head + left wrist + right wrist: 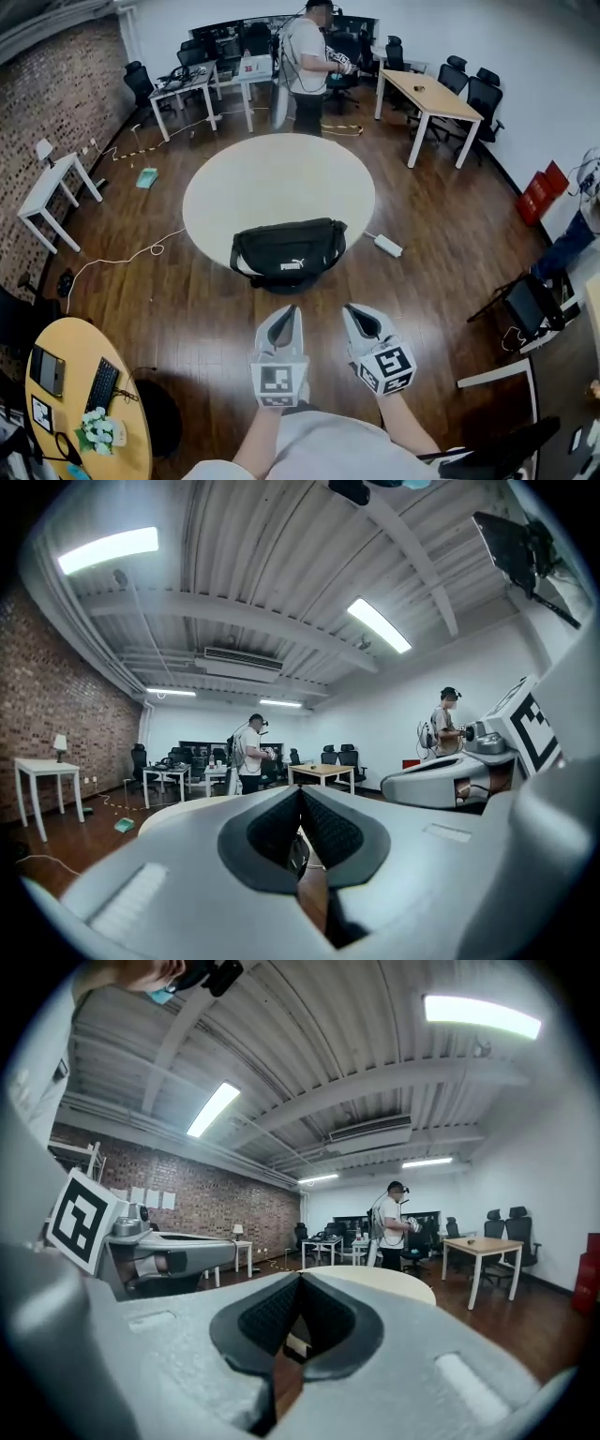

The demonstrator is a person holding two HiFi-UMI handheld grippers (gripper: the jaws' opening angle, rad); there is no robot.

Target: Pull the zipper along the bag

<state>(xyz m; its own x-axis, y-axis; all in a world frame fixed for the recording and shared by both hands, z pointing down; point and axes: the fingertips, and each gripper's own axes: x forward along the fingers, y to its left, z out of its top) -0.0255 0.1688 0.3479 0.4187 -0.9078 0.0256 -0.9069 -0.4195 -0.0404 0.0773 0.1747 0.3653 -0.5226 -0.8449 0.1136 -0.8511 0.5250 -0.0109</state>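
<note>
In the head view, the black bag (289,253) lay at the near edge of the round white surface (281,178). My left gripper (292,310) and right gripper (350,309) hung side by side, short of it. In the left gripper view, my jaws met on nothing. In the right gripper view, my jaws were likewise together, empty.

The bag (289,249) lies on the counter's (281,178) near edge, straight ahead of the left gripper (292,310) and the right gripper (350,310), which hang side by side, apart from it. A power strip (388,246) lies on the floor ahead and right of them, and a person (305,66) stands beyond the counter.
</note>
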